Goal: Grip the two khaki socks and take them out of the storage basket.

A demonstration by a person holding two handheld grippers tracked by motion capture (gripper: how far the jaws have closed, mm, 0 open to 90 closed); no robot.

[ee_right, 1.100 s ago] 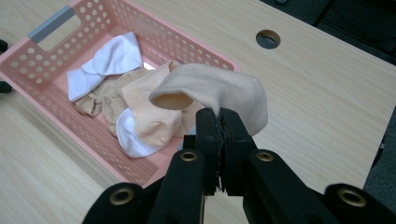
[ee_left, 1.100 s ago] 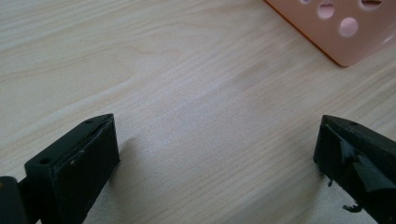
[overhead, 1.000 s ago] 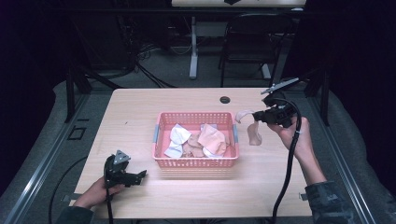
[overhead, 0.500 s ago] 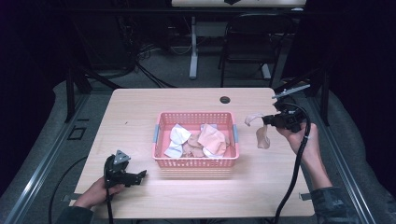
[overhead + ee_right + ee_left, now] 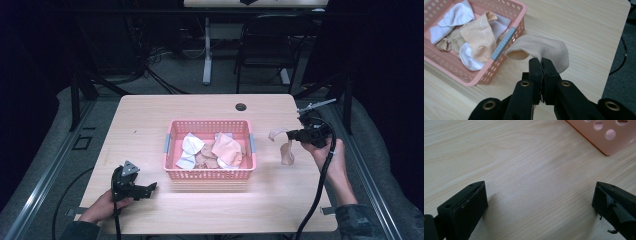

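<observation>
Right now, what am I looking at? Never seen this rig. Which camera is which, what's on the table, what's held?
No robot: a person holds hand-operated tongs in each hand. The high view looks down on the wooden table. The other two cameras ride on the tongs. A pink basket of socks sits mid-table. The right tongs are shut on a beige sock, held beside the basket. The left tongs rest open near the table's front edge, nothing between them.
</observation>
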